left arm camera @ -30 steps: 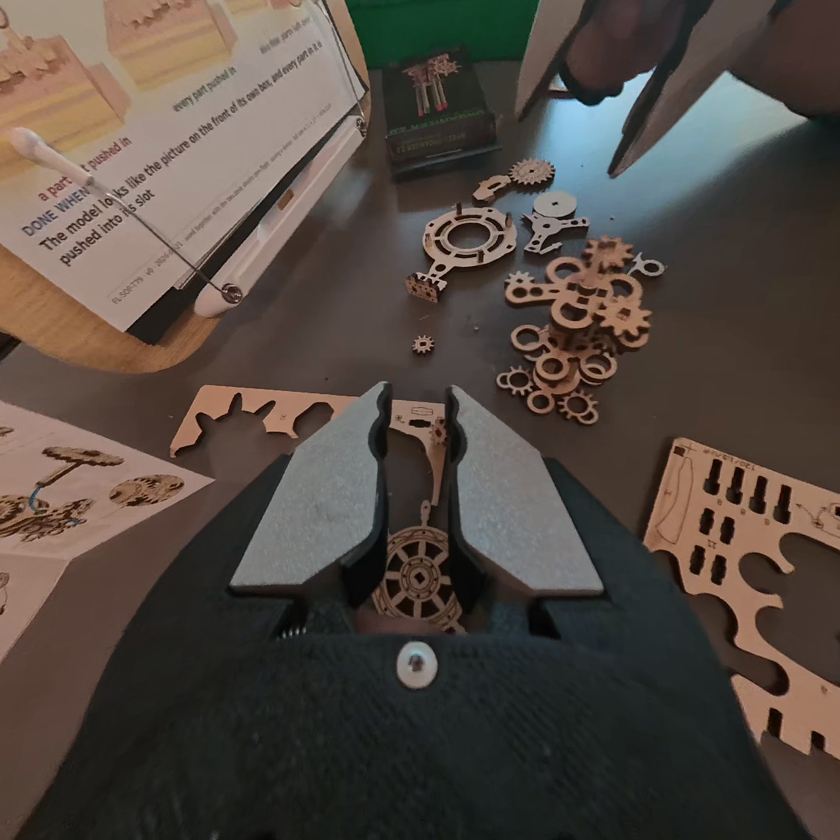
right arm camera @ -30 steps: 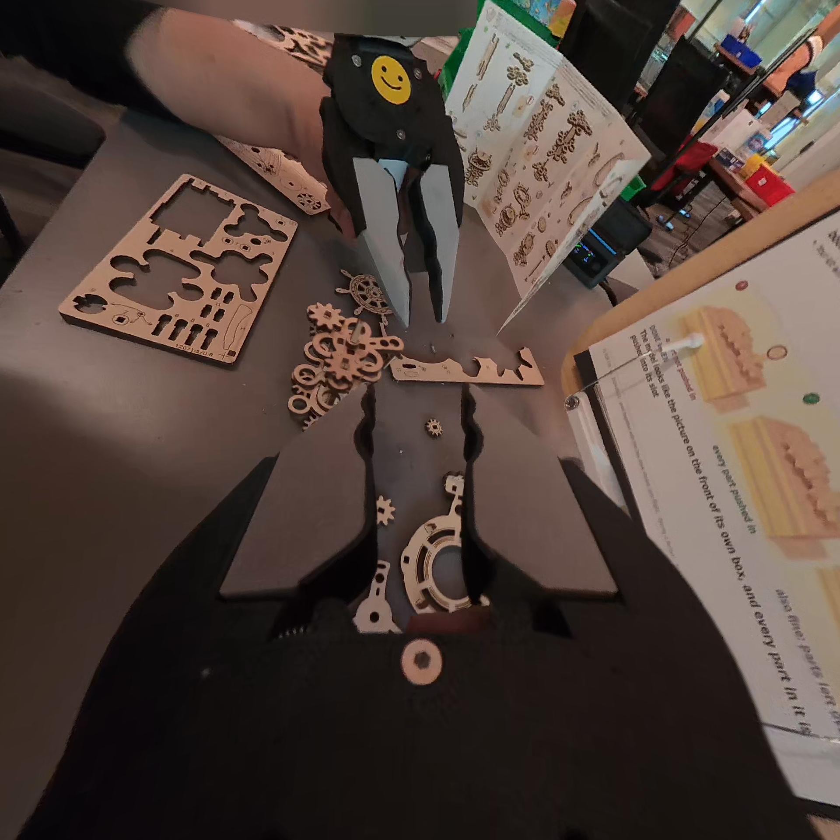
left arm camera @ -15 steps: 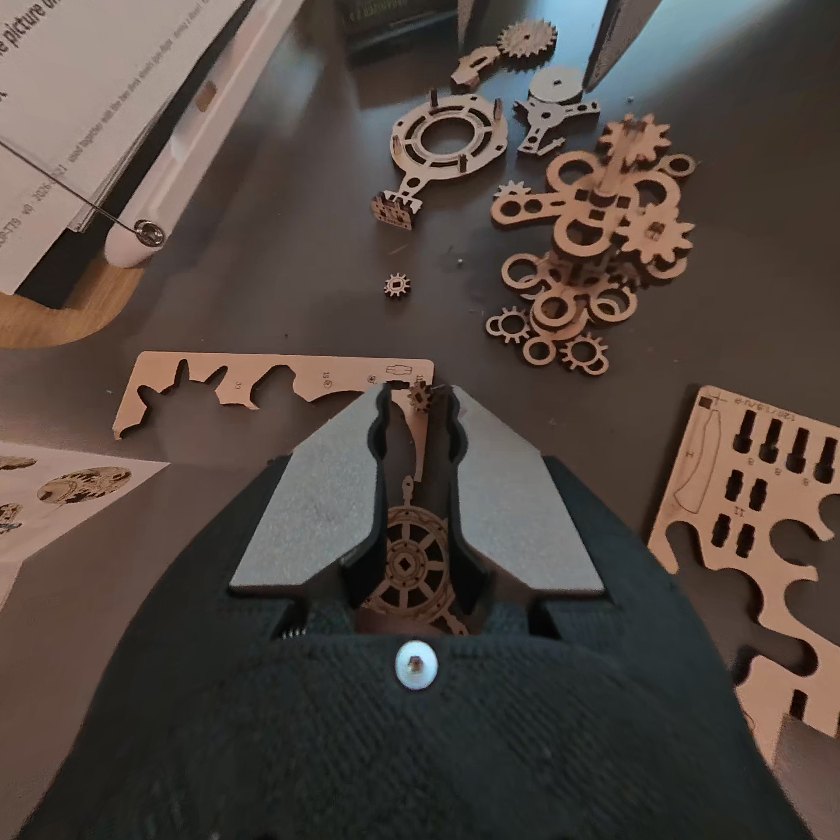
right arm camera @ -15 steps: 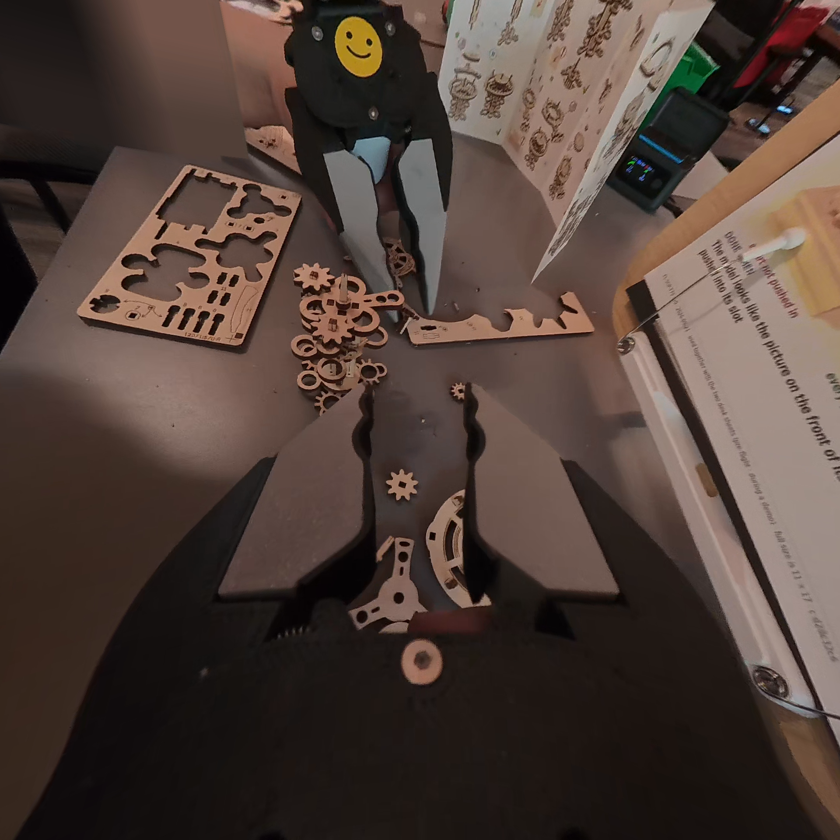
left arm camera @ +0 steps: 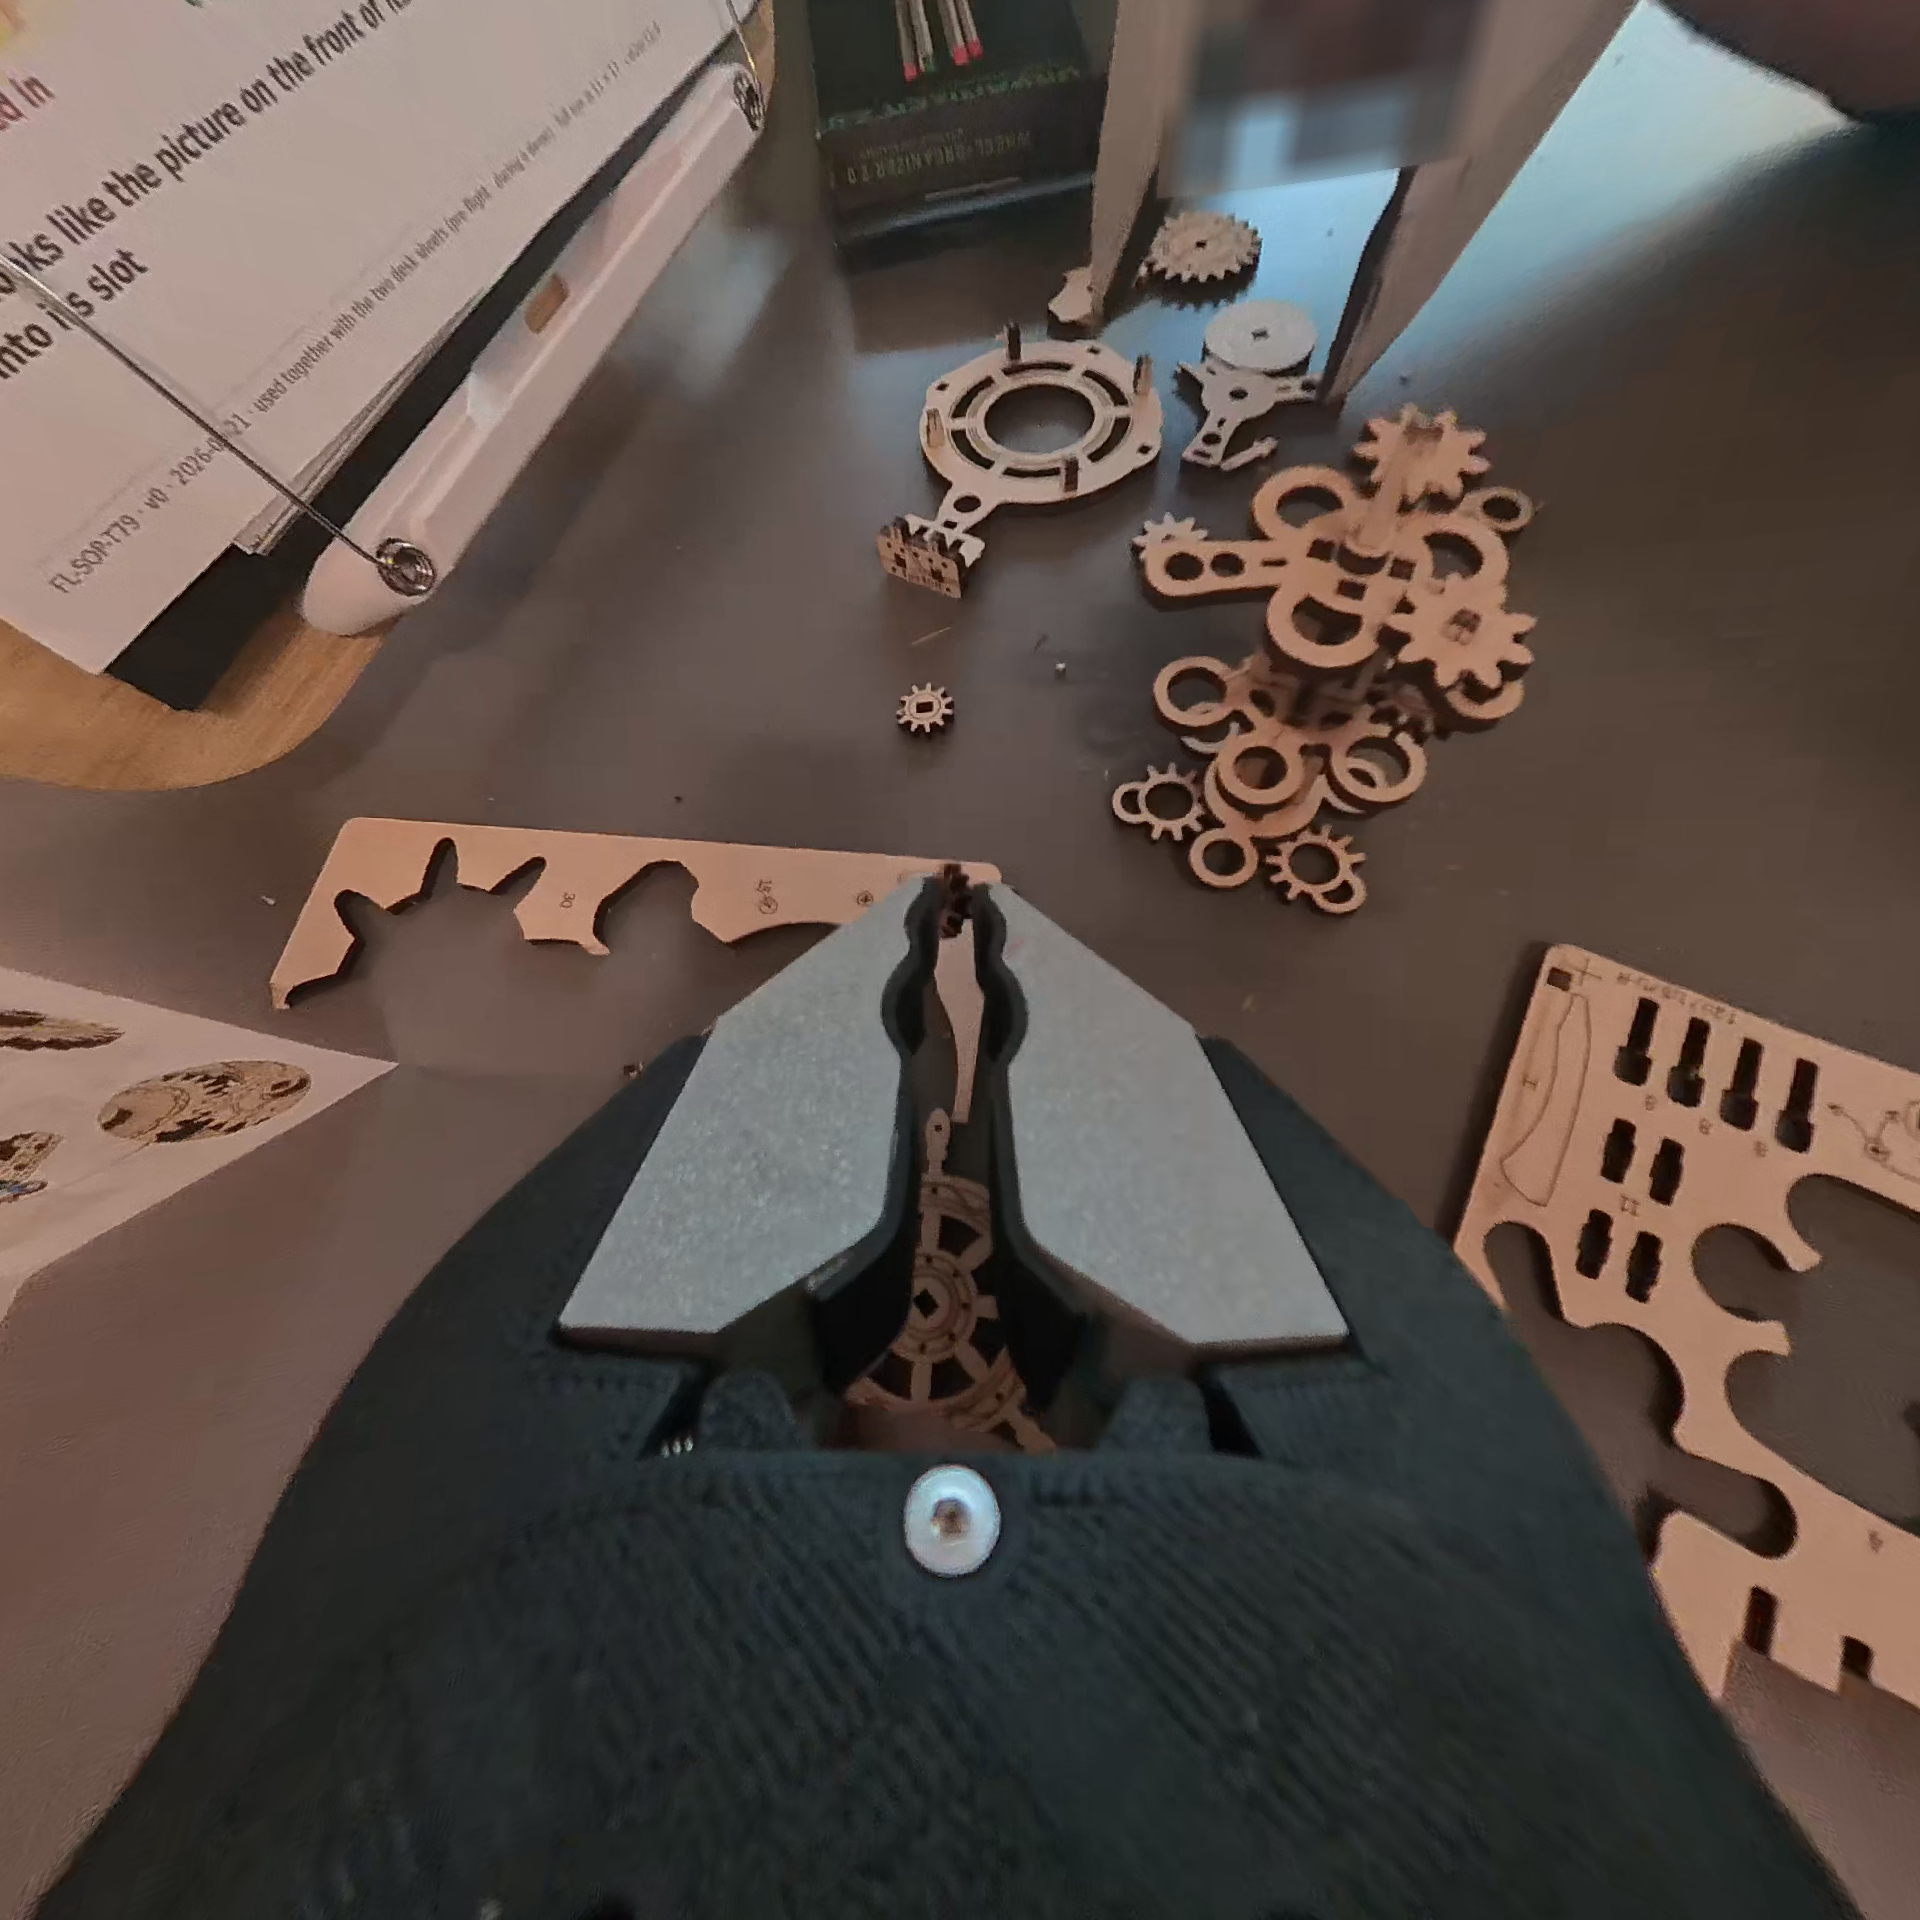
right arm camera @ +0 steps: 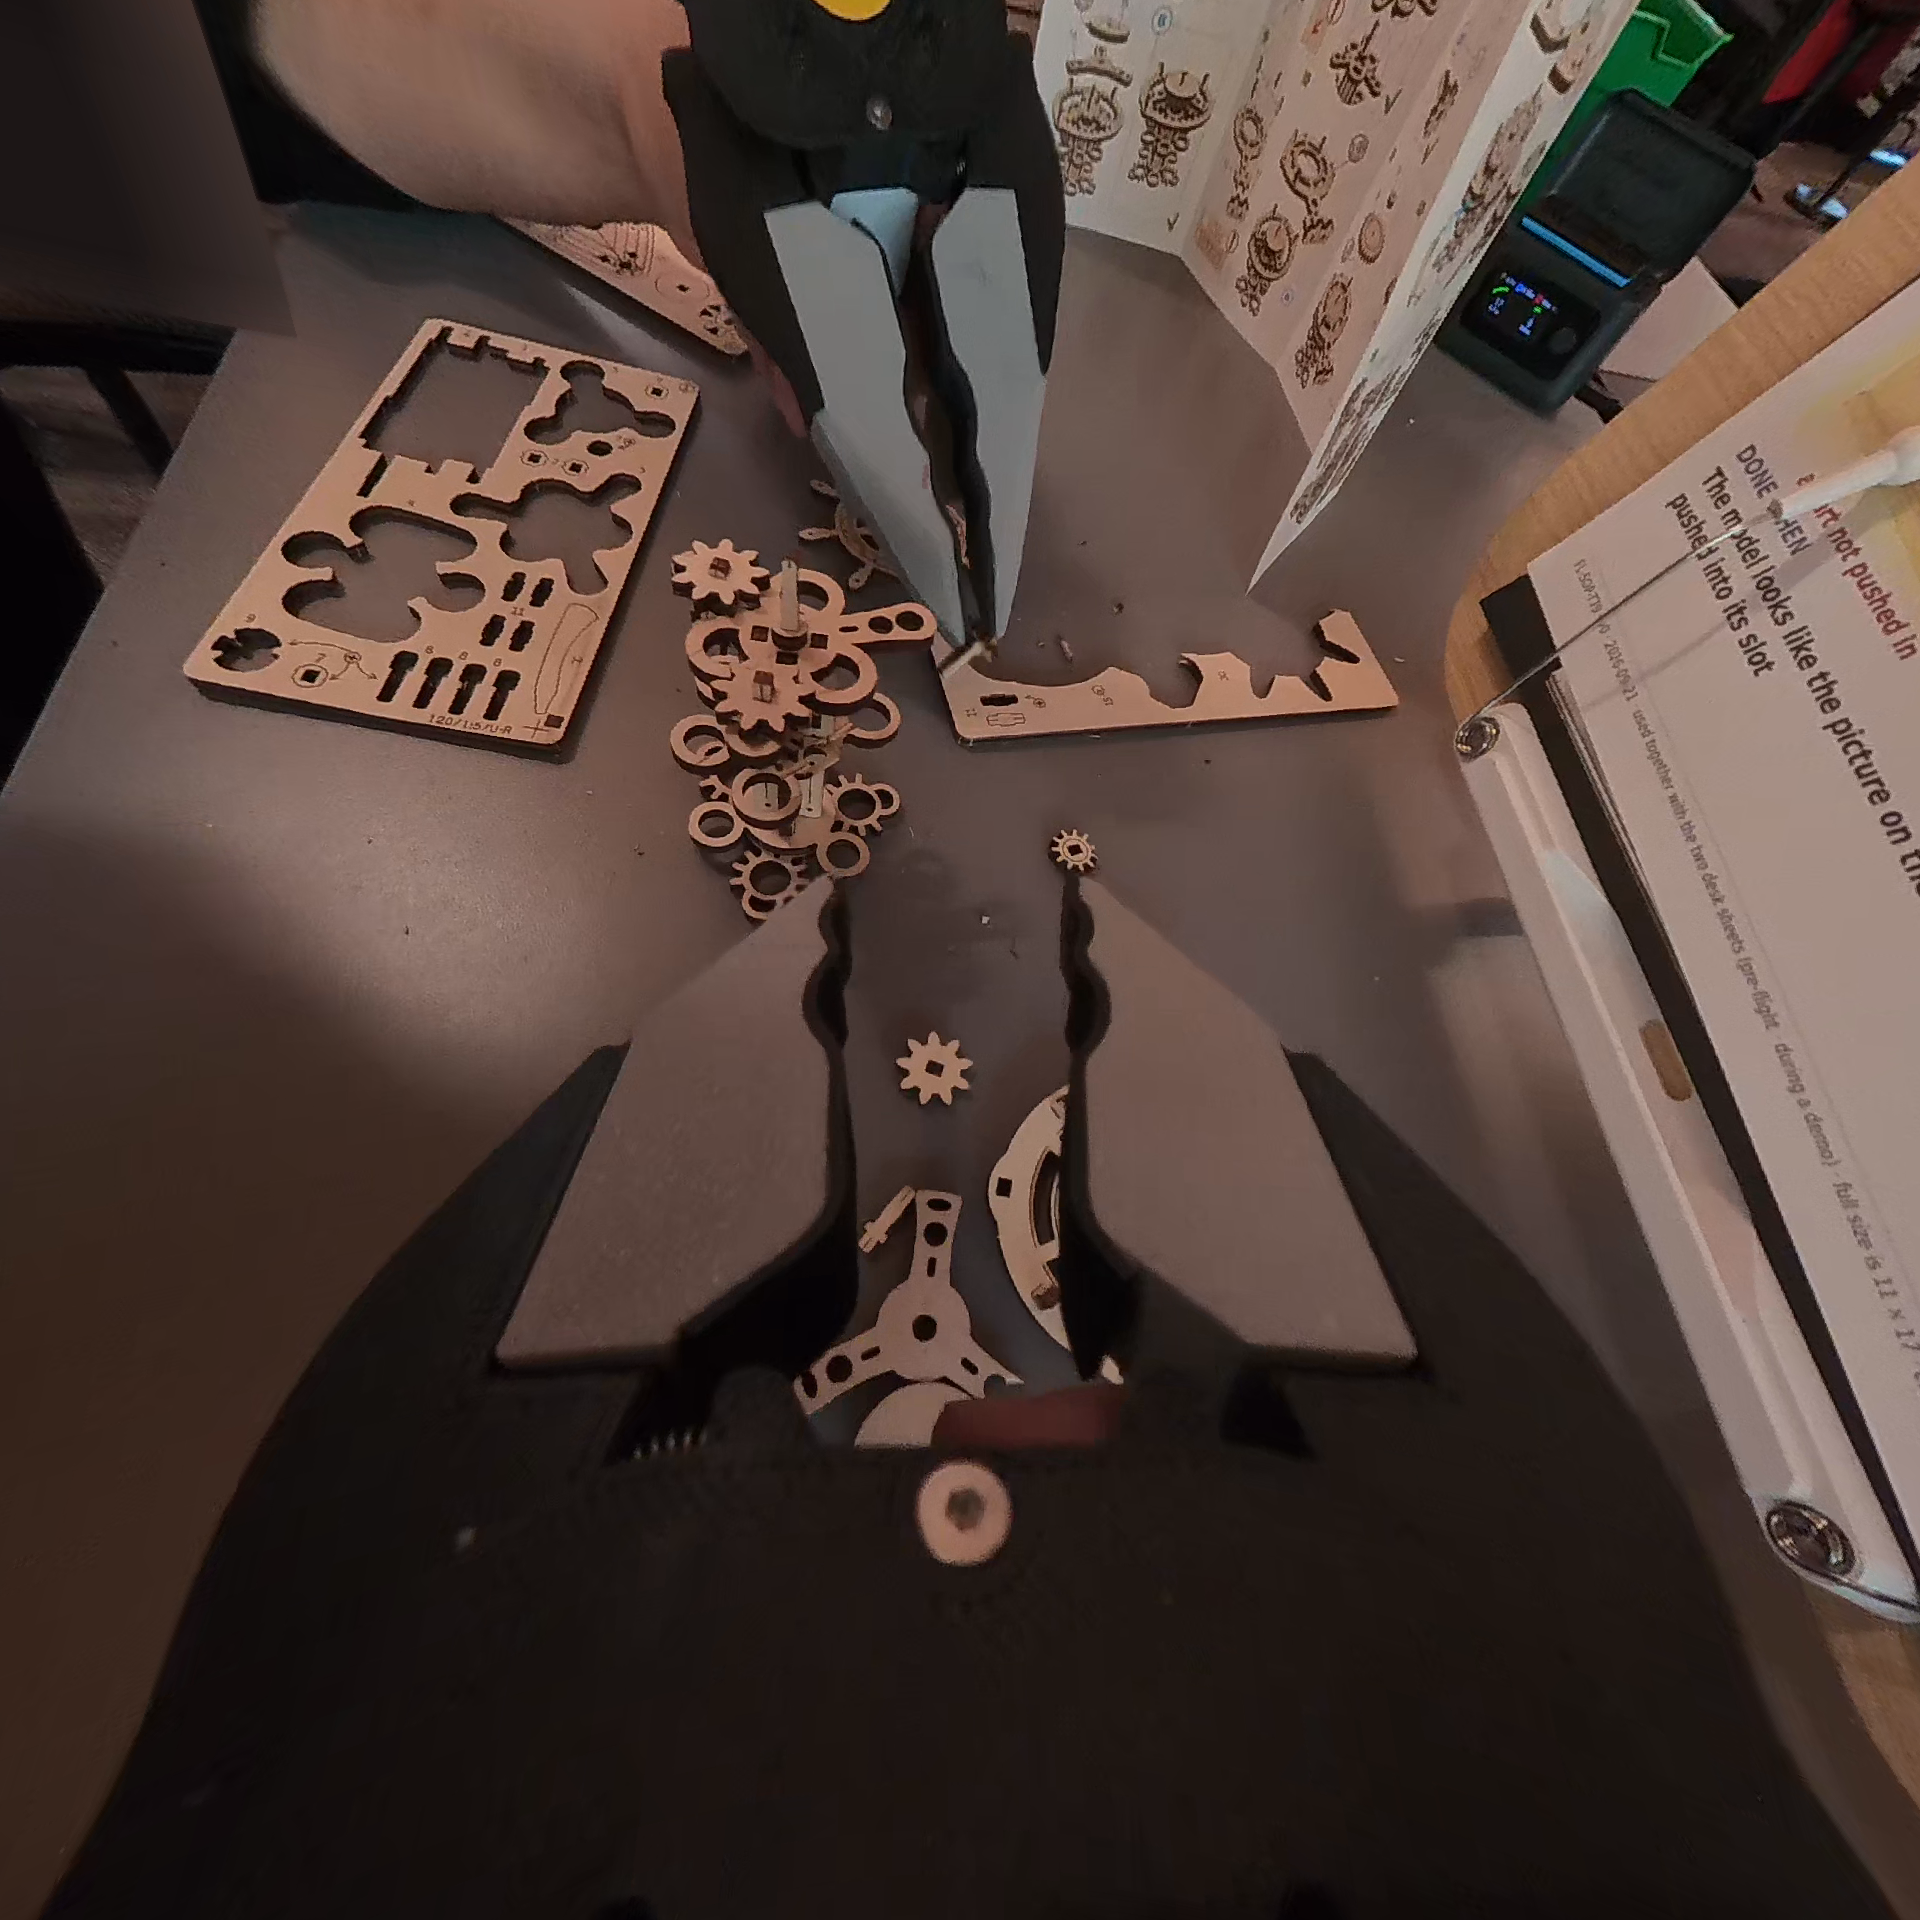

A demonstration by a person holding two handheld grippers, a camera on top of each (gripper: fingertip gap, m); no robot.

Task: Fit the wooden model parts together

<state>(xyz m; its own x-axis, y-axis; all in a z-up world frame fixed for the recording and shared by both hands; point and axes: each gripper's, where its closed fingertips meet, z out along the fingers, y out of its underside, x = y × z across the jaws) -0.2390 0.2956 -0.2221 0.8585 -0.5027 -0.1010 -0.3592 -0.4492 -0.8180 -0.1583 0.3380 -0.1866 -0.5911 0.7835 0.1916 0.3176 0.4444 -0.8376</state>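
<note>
My left gripper [left arm camera: 954, 902] is shut on a small wooden gear [left arm camera: 950, 891], held edge-on between its tips at the corner of a cut-out wooden strip [left arm camera: 623, 894]. The right wrist view shows the same grasp, with the left gripper [right arm camera: 977, 623] tips down at the strip [right arm camera: 1164, 696]. A ship's wheel part [left arm camera: 951, 1299] lies under the left fingers. My right gripper [right arm camera: 951, 904] is open and empty above the table. Below it lie a star gear [right arm camera: 934, 1068], a three-arm part [right arm camera: 920, 1320] and a ring part [right arm camera: 1034, 1184]. A stacked gear assembly [left arm camera: 1340, 623] stands on the table.
Another small gear [left arm camera: 924, 710] lies loose on the table. A cut-out wooden sheet [left arm camera: 1714, 1247] lies to one side. A clipboard with paper [left arm camera: 260, 260], a dark box [left arm camera: 951, 114], a folded instruction leaflet [right arm camera: 1351, 208] and a small device [right arm camera: 1558, 301] ring the work area. Tip to tip, the grippers are about 11 cm apart. My left tips are roughly 35 cm from the small device [right arm camera: 1558, 301].
My left jaws have closed on the small gear at the strip's corner. My right gripper has stayed open and shifted a little over the loose parts.
</note>
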